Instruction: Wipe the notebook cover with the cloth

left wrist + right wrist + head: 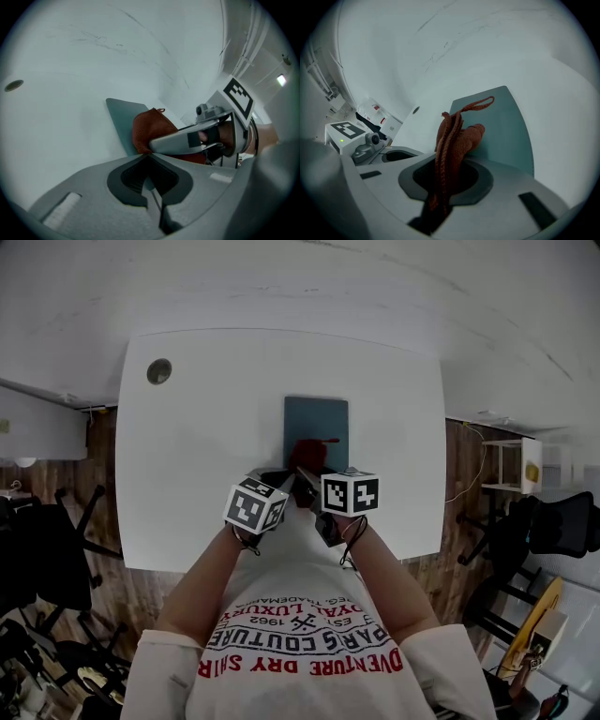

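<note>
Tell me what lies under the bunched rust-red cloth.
The flat teal notebook cover lies under the rust-red cloth, which the right gripper clamps. The patch of cover directly beneath the cloth is hidden.

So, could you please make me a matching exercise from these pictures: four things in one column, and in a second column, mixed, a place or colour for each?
Things:
1. cloth
2. notebook
3. round hole
4. table

Descriptions:
a. white
b. near the table's far left corner
c. dark teal, lying flat
d. clamped by the right gripper

Pairs: 1-d, 2-c, 3-b, 4-a.
</note>
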